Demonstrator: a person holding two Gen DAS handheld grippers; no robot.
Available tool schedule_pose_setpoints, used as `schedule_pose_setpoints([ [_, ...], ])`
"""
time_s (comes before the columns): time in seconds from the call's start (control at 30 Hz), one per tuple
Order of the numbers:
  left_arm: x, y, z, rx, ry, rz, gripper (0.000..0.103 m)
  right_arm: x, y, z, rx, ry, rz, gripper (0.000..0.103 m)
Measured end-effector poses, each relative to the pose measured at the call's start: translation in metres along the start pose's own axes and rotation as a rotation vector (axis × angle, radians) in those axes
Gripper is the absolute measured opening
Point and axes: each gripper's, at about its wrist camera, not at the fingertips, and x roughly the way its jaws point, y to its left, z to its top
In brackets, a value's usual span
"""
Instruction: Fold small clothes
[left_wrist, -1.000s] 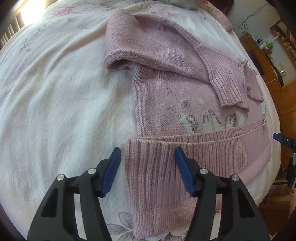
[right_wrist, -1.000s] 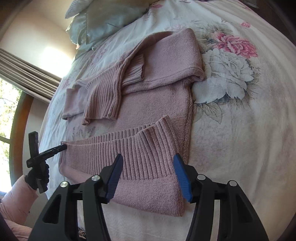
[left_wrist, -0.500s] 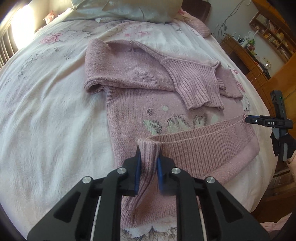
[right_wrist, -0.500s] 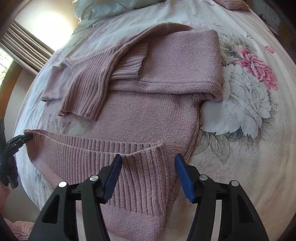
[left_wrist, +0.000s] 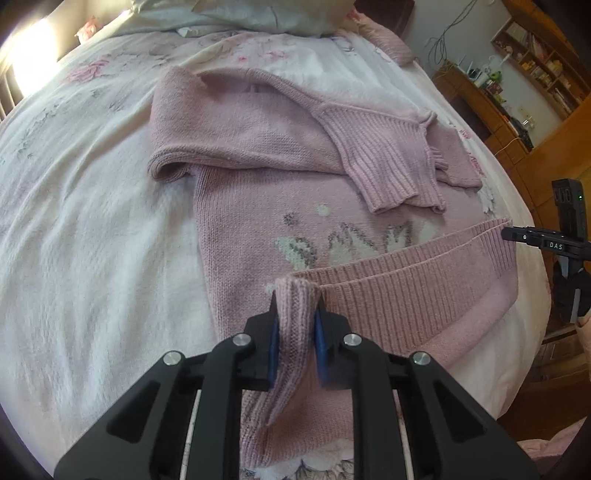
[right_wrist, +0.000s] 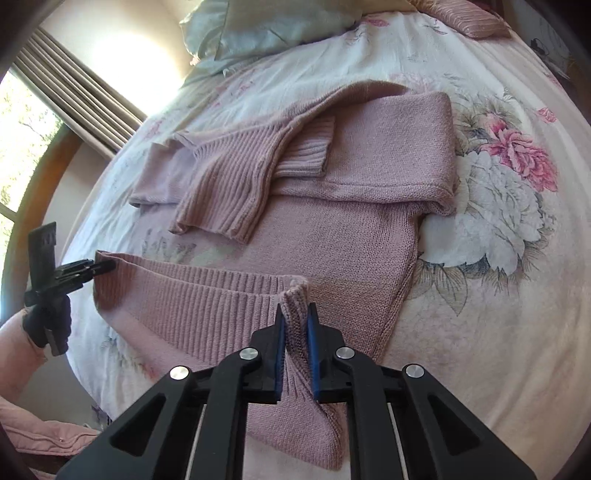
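Big floral bedspread (left_wrist: 92, 240) fills pretty much both views, and the pink knit sweater (left_wrist: 251, 206) is laid flat on it, near the bed's foot edge. Its long axis runs from the neckline up by the pale pillows (left_wrist: 258, 16) down to the ribbed hem (left_wrist: 406, 288), so the collar end points at the headboard and the hem end at the cameras. Both sleeves are already folded in across the chest, with the ribbed cuffs (left_wrist: 384, 162) overlapping near the middle.

The hem band is turned up and lifted off the body of the sweater, stretched across the sweater's width between the two grippers. Left gripper (left_wrist: 295, 321) has its blue pads clamped tight on the hem's left corner, with a bunch of knit squeezed between them. Right gripper (right_wrist: 295, 325) is doing the same on the hem's right corner, pads closed on a pinch of ribbing. You can see each gripper from the other's camera out at the far end of the hem, held by a black-gloved hand (right_wrist: 48, 317).

Room-wise: lots of bare bedspread on the left side and between collar and pillows. In the left view the hem's far corner sits close to the mattress edge, with wooden shelves (left_wrist: 517, 92) beyond.
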Motion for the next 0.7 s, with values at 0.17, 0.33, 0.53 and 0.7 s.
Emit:
schedule_pose_setpoints([
  [0.17,-0.043,-0.004,0.004,-0.012,-0.107,-0.053,0.013,-0.044,-0.002,-0.007,0.06,-0.101,0.072,0.01],
  [0.33,-0.07,-0.011,0.032,0.005,-0.203,-0.073,0.013,-0.073,-0.005,0.008,0.091,-0.182,0.12,0.01],
  [0.53,-0.062,-0.007,0.104,0.033,-0.294,-0.041,0.013,-0.087,-0.014,0.071,0.074,-0.268,0.11,0.01],
  [0.7,-0.031,0.005,0.166,0.016,-0.315,-0.007,0.013,-0.07,-0.022,0.135,0.057,-0.285,0.059,0.01],
])
